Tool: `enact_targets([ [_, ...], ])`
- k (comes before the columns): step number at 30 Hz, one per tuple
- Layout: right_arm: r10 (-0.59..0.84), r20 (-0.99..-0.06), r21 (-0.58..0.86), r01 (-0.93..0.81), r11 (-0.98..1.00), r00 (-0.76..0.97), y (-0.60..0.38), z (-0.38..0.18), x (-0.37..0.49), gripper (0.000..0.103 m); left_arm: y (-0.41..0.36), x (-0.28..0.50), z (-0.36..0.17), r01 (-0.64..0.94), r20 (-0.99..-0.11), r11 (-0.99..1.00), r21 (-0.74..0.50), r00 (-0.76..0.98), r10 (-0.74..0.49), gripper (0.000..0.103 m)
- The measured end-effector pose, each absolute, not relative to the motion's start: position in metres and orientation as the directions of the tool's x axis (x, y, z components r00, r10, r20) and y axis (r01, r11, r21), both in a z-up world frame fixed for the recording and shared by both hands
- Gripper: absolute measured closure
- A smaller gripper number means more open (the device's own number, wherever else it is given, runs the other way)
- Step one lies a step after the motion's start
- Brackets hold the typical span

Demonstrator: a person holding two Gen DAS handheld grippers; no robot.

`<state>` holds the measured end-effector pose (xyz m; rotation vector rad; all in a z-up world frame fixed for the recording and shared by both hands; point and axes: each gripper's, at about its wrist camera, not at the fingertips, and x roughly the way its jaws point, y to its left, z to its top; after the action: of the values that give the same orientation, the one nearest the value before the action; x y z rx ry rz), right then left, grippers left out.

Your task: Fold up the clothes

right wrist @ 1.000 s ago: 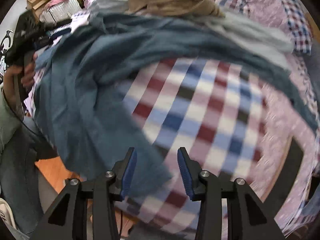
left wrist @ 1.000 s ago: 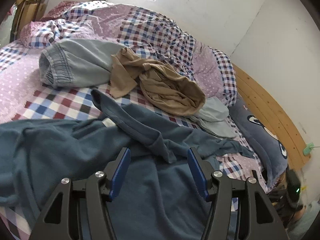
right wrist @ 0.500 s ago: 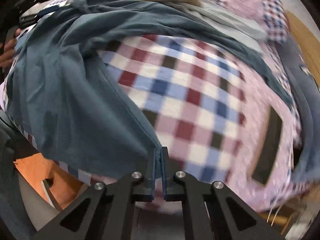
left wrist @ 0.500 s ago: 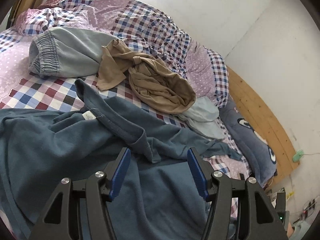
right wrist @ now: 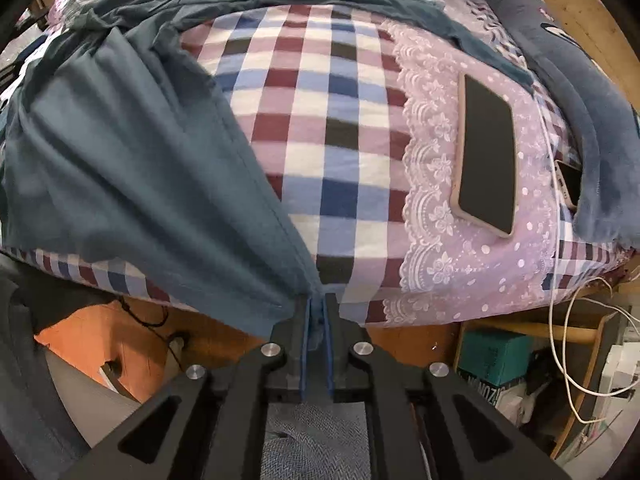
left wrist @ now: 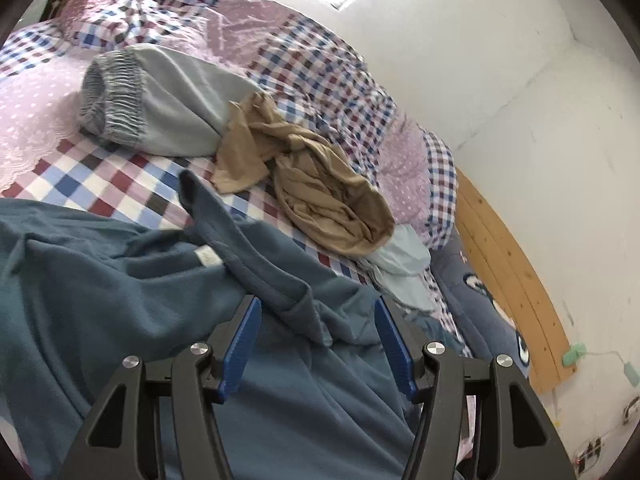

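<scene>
Fingers of the right gripper [right wrist: 316, 312] are pressed together on a hem corner of the teal long-sleeved shirt [right wrist: 132, 168], pinched just past the near edge of the bed [right wrist: 460, 280]; a small wad of cloth is seen between the blue pads. Fingers of the left gripper [left wrist: 318, 344] are spread wide above the same shirt [left wrist: 120, 300], with nothing clamped; the ribbed neckline [left wrist: 256, 268] and its white label [left wrist: 208, 257] lie just ahead of them.

Most of the shirt is spread in loose folds across the near half of the checked bedcover, with one sleeve trailing toward the far side. Farther back, light blue trousers [left wrist: 168, 108] and a tan garment [left wrist: 320, 192] lie crumpled, touching each other.

Soft, light, limp handling is to be expected: the fabric drapes from the pinch and would sag or bunch wherever it is unsupported. A single corner grip is judged enough to drag it, not to flatten it. Seams, hem corners and the shoulder beside the neckline are judged the best places to take hold. A phone [right wrist: 486, 152] near the bed's right edge could be swept by dragged cloth.
</scene>
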<state>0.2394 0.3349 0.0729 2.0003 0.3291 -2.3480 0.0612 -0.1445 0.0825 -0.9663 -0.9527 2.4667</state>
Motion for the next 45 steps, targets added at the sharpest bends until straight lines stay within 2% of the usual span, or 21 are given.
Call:
enact_targets([
  [3,0.142,-0.970,-0.175,0.167,-0.970,-0.195,0.330,0.089,0.235,0.093,-0.162,0.059,0.081,-0.016,-0.465,-0.708,-0.706,-0.744,0.480,0.040],
  [5,0.143,-0.964,-0.182,0.164,-0.969,-0.224,0.319,0.096,0.230,0.081,-0.176,0.058,0.080,0.013,-0.453,-0.692,-0.722,-0.766,0.457,0.040],
  [7,0.141,-0.957,-0.188,0.170,-0.967,-0.253,0.307,0.104,0.221,0.076,-0.191,0.056,0.077,0.048,-0.436,-0.663,-0.747,-0.789,0.434,0.040],
  [9,0.137,-0.946,-0.196,0.184,-0.963,-0.292,0.297,0.109,0.209,0.074,-0.207,0.055,0.070,0.085,-0.420,-0.621,-0.779,-0.806,0.416,0.040],
  [11,0.100,-0.936,-0.178,0.207,-0.962,-0.338,0.281,0.116,0.195,0.068,-0.219,0.053,0.063,0.113,-0.406,-0.575,-0.810,-0.816,0.411,0.039],
  [16,-0.048,-0.898,-0.107,0.323,-0.940,-0.437,0.220,0.126,0.167,0.065,-0.227,0.046,0.049,0.138,-0.397,-0.508,-0.850,-0.802,0.446,0.039],
  [24,-0.226,-0.847,-0.101,0.562,-0.821,-0.482,0.096,0.108,0.109,0.065,-0.211,0.038,0.058,0.106,-0.447,-0.597,-0.795,-0.769,0.458,0.039],
  [29,-0.260,-0.822,-0.149,0.632,-0.761,-0.507,0.051,0.082,0.071,0.065,-0.181,0.037,0.077,0.007,-0.514,-0.777,-0.629,-0.754,0.409,0.039],
  [33,-0.272,-0.821,-0.180,0.680,-0.711,-0.502,0.023,0.059,0.043,0.065,-0.164,0.035,0.078,-0.028,-0.554,-0.843,-0.538,-0.742,0.378,0.039],
  [39,-0.289,-0.829,-0.186,0.723,-0.665,-0.479,0.004,0.039,0.014,0.066,-0.175,0.022,0.060,0.058,-0.603,-0.831,-0.552,-0.717,0.350,0.039],
  [40,-0.292,-0.829,-0.194,0.734,-0.651,-0.478,0.001,0.037,0.012,0.073,-0.179,0.021,0.057,0.072,-0.602,-0.821,-0.566,-0.717,0.352,0.039],
  [41,-0.281,-0.825,-0.220,0.737,-0.639,-0.490,0.000,0.036,0.011,0.093,-0.184,0.021,0.055,0.086,-0.598,-0.808,-0.583,-0.719,0.355,0.039],
  [42,-0.270,-0.821,-0.246,0.739,-0.628,-0.503,-0.002,0.036,0.010,0.097,-0.187,0.020,0.054,0.093,-0.596,-0.802,-0.590,-0.720,0.355,0.039],
  [45,-0.258,-0.793,-0.303,0.725,-0.618,-0.551,0.003,0.045,0.003,0.097,-0.194,0.023,0.055,0.099,-0.580,-0.790,-0.605,-0.734,0.352,0.039],
])
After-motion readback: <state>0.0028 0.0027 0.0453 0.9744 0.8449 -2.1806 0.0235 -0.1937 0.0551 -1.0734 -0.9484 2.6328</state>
